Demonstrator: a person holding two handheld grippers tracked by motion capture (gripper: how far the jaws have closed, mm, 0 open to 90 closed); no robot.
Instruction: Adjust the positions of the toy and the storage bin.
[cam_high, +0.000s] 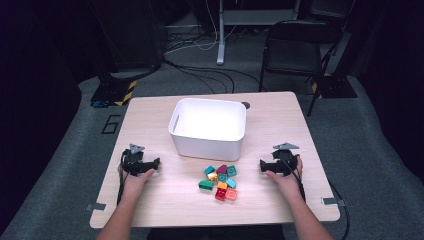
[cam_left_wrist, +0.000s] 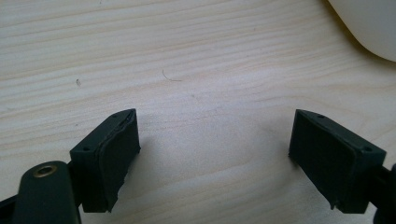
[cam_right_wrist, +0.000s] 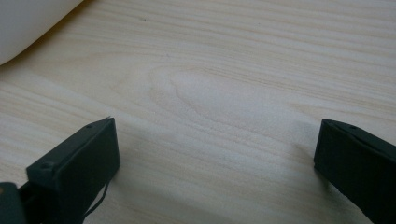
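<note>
No brand or label can be read on anything on the counter (cam_high: 165, 200); the only writing is a mark like a "6" (cam_high: 111, 123) on the grey carpet (cam_high: 65, 150) just beyond the counter's far left corner.

The counter is pale wood with fine straight grain, rectangular with rounded corners. A white plastic tub (cam_high: 209, 142), smooth, rectangular and round-cornered, stands at its middle toward the far side, and appears empty. Just in front of the tub lies a loose cluster of small square toy bricks (cam_high: 220, 182) with studs on top, in teal, green, orange, red, maroon and pink, most touching one another.

The left gripper (cam_high: 156, 163) rests on the counter, well left of the bricks, held in the person's left hand (cam_high: 134, 181). In the left gripper view its jaws stand wide apart with bare wood between them; the matte black pads (cam_left_wrist: 116, 158) are blocky, and a curved white edge of the tub sits at the upper right.

The right gripper (cam_high: 261, 165) lies well right of the bricks, in the right hand (cam_high: 283, 179). Its jaws are likewise spread wide over bare wood, grasping nothing. A grey three-cornered plate tops each gripper.

A black folding chair (cam_high: 295, 47) stands beyond the counter.
</note>
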